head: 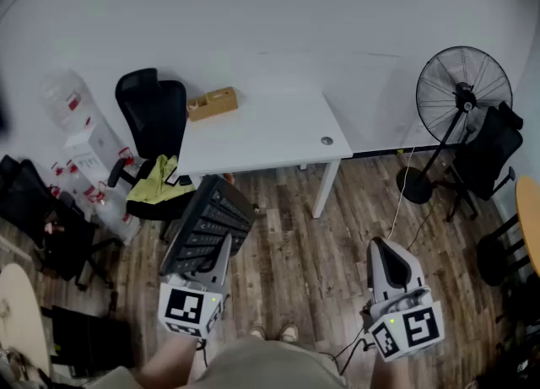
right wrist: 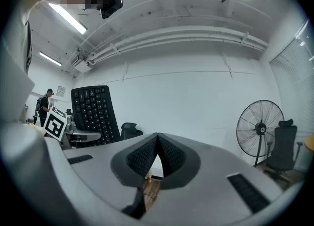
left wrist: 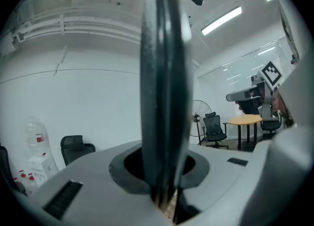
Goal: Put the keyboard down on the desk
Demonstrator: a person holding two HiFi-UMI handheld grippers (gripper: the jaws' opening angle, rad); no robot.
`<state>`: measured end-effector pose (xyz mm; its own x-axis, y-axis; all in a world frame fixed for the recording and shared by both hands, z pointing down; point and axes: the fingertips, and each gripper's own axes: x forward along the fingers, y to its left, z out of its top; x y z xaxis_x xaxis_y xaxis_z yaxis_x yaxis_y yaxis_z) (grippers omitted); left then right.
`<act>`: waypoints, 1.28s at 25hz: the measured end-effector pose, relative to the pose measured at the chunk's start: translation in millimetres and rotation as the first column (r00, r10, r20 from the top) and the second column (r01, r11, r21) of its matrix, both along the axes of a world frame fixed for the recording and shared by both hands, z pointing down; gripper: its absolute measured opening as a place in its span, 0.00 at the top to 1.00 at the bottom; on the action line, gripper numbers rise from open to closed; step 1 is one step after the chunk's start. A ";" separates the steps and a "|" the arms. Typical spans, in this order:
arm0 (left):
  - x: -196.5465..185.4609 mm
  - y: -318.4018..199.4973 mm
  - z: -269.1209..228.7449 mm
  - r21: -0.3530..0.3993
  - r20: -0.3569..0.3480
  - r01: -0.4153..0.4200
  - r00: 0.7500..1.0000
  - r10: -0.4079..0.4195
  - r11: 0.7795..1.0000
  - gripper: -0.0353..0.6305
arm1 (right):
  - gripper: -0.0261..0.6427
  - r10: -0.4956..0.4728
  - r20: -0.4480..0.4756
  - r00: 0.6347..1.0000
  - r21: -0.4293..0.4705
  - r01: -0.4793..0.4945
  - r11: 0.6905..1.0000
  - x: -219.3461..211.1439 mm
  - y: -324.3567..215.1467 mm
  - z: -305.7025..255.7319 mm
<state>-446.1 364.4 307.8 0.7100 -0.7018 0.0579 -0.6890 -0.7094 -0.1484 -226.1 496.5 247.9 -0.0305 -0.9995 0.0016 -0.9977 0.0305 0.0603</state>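
Seeing L gripper point(head: 215, 256) low-left, held level, aimed fwd toward desk point(head: 253, 138), marker cube at rear, bare forearm behind it. Jaws pinching keyboard point(head: 209, 225) by its near end; edge-on and upright in L gripper view, filling the gap between the pads. Keyboard up in the air over wood floor point(head: 295, 244), keys facing R side, far end just short of desk's front-left corner. Not on desk.

Seeing R gripper point(head: 386, 254) low-right, also level and aimed fwd, well apart from L. Pads pressed together at tips, nothing between them.

Around, L to R:
- Water jugs point(head: 66, 100) far left by wall.
- Black office chair point(head: 152, 117) at desk's left edge, yellow-green cloth point(head: 156, 180) on seat. Closest thing to keyboard's far end, just beside it.
- Cardboard box point(head: 212, 103) at desk's back-left corner.
- Small round item point(head: 326, 140) near desk's front-right corner, can't tell what.
- Standing fan point(head: 462, 92) right of desk, 2nd black chair point(head: 485, 155) just beside it.
- Round wooden table point(head: 531, 218) cut off at right.
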 end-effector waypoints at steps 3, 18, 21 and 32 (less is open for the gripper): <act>11.2 -0.4 0.1 -0.014 -0.007 -0.018 1.000 0.018 1.000 0.82 | 0.92 0.008 0.003 1.000 -0.004 -0.008 1.000 6.4 1.9 -0.8; 77.6 -5.0 10.9 -0.028 -0.001 -0.072 0.997 0.072 0.997 0.82 | 0.92 0.067 0.056 0.996 -0.004 -0.066 0.998 66.1 8.7 12.3; 93.2 -3.4 17.1 -0.032 -0.001 -0.076 0.997 0.076 0.997 0.82 | 0.92 0.095 0.081 0.992 -0.002 -0.095 0.995 84.3 15.6 14.4; 128.7 -14.7 23.9 -0.057 0.024 -0.128 0.991 0.129 0.990 0.82 | 0.92 0.100 0.085 0.991 0.012 -0.102 0.995 109.2 -3.2 16.4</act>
